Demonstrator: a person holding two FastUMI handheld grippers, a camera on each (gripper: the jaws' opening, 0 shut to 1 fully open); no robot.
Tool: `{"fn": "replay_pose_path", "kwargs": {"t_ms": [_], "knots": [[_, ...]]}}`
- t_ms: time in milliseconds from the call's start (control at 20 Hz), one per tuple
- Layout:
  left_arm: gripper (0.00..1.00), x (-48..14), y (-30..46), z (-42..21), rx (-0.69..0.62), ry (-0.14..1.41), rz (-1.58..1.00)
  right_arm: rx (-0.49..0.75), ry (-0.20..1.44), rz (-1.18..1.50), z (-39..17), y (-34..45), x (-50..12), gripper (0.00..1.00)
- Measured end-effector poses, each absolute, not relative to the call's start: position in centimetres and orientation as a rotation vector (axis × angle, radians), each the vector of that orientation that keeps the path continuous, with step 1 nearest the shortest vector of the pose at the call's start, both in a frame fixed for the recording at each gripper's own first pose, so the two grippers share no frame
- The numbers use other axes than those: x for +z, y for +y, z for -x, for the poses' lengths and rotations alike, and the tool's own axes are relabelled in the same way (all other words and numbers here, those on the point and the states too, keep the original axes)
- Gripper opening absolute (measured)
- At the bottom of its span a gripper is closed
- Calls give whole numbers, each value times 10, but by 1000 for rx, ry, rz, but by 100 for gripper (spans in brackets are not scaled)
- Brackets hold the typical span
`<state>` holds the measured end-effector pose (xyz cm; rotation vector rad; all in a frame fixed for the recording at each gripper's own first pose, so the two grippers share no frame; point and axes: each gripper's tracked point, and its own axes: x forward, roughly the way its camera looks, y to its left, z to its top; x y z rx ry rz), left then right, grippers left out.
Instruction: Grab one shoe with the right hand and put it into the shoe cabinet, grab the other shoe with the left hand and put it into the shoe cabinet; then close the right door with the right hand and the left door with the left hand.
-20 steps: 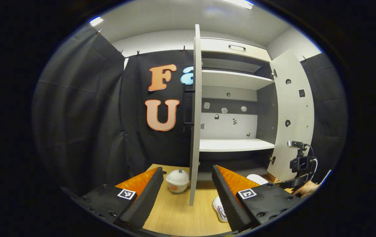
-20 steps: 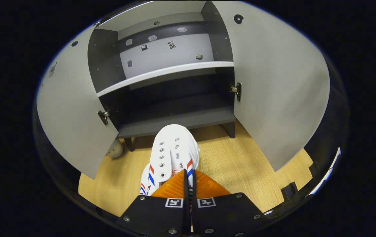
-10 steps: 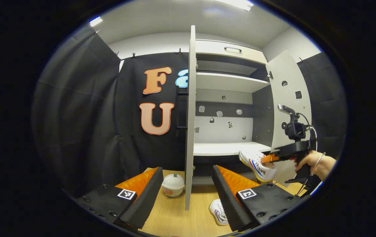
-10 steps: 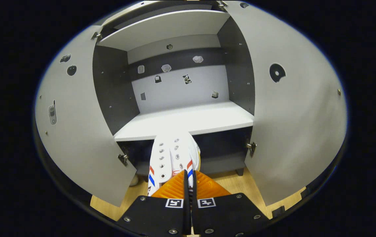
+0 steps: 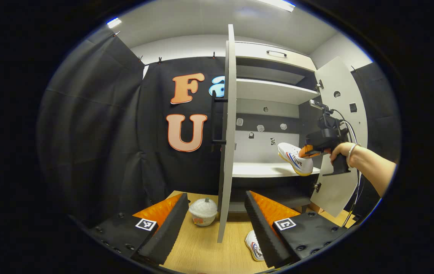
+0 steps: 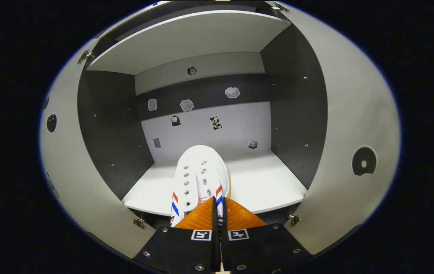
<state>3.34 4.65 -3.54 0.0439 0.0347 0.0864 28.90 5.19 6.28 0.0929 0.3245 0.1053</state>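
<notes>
the right gripper (image 6: 217, 207) pinches the white shoe (image 6: 200, 171) over the middle shelf (image 6: 262, 186); ease it deeper and lower it flat before releasing; left gripper (image 5: 213, 220) fingers wide.

Small round white container (image 5: 203, 211) with a knobbed lid stands upright on the light wood floor (image 5: 205, 247), near the foot of the black cloth wall (image 5: 99, 133). Cloth hangs in folds, clipped along its top edge. Above it, a pale wall and ceiling with two lit strip lights (image 5: 277, 3). Small stickers (image 6: 215, 122) dot a back panel; one round sticker (image 6: 363, 161) on a pale panel at right.
</notes>
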Motion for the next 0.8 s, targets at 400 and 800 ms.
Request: {"fn": "replay_pose_path", "kwargs": {"t_ms": [400, 800], "knots": [[96, -36, 68, -43, 158, 48, -48, 49, 432, -155, -383, 45, 40, 1], [96, -46, 79, -51, 204, 86, -26, 34, 493, -145, -409, 43, 8, 1]]}}
